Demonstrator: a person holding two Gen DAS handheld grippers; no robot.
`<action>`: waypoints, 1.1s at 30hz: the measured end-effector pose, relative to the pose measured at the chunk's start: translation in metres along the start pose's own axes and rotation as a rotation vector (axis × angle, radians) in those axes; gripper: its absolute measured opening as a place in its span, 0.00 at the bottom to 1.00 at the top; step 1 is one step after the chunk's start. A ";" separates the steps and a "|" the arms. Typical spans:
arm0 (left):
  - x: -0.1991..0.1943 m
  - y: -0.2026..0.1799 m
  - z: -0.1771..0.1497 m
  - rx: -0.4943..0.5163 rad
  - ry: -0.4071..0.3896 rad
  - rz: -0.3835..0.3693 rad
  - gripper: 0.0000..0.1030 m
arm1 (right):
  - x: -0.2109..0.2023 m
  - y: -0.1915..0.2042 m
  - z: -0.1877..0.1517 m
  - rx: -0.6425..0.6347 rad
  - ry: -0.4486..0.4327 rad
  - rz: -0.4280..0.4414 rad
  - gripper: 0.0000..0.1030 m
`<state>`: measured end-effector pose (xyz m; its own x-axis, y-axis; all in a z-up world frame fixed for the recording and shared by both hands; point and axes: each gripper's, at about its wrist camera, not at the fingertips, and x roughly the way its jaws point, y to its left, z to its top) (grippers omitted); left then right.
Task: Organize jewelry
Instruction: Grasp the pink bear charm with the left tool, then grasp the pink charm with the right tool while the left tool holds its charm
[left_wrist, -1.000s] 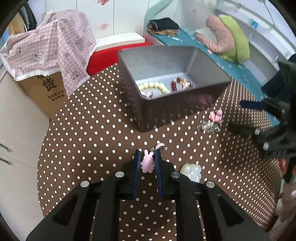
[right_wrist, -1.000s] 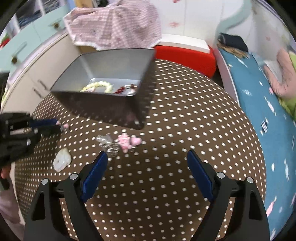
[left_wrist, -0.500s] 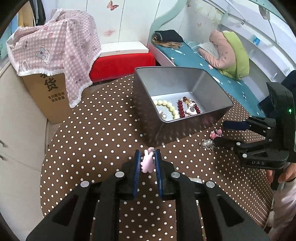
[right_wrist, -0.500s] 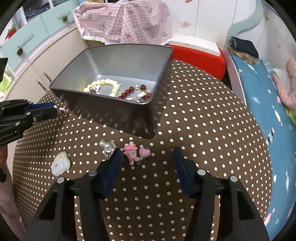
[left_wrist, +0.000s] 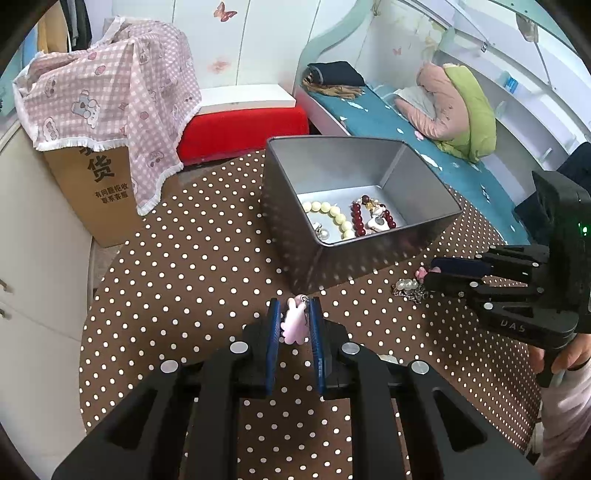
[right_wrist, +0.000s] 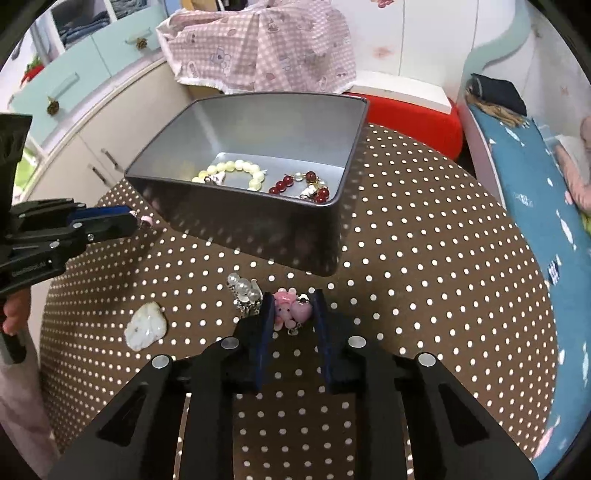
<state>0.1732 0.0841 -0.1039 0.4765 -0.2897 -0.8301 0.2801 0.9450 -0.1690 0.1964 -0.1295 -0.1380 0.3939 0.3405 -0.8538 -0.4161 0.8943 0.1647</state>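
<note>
Holding a pink bunny charm (left_wrist: 294, 320) pinched in my left gripper (left_wrist: 294, 325), I aim for the gray tin (right_wrist: 258, 225). Two bead bracelets (right_wrist: 236, 170) lie inside already. My right gripper (right_wrist: 293, 314) closes around the pink heart charm (right_wrist: 291, 312), not tight yet. A white stone (right_wrist: 144, 326) and pearl charm (right_wrist: 243, 290) wait (the cardboard box (left_wrist: 98, 192) shows "货").

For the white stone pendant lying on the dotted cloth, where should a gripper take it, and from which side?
The white stone pendant lies flat and apart from the other pieces, with bare tablecloth around it. It looks best to come straight down from above and pinch across its narrower width, one finger on each long edge.
</note>
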 end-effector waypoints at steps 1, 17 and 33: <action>-0.002 -0.001 0.000 -0.001 -0.005 -0.004 0.14 | -0.002 -0.002 -0.001 0.005 -0.003 -0.002 0.13; -0.012 0.003 -0.007 -0.018 -0.016 0.002 0.14 | -0.004 -0.004 -0.003 0.046 0.041 -0.019 0.65; -0.008 0.003 -0.007 -0.020 -0.009 0.003 0.14 | -0.010 -0.037 -0.013 0.130 0.014 -0.051 0.21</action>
<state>0.1645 0.0908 -0.1013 0.4853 -0.2880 -0.8256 0.2621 0.9487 -0.1769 0.1969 -0.1702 -0.1423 0.3996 0.2905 -0.8694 -0.2856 0.9407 0.1831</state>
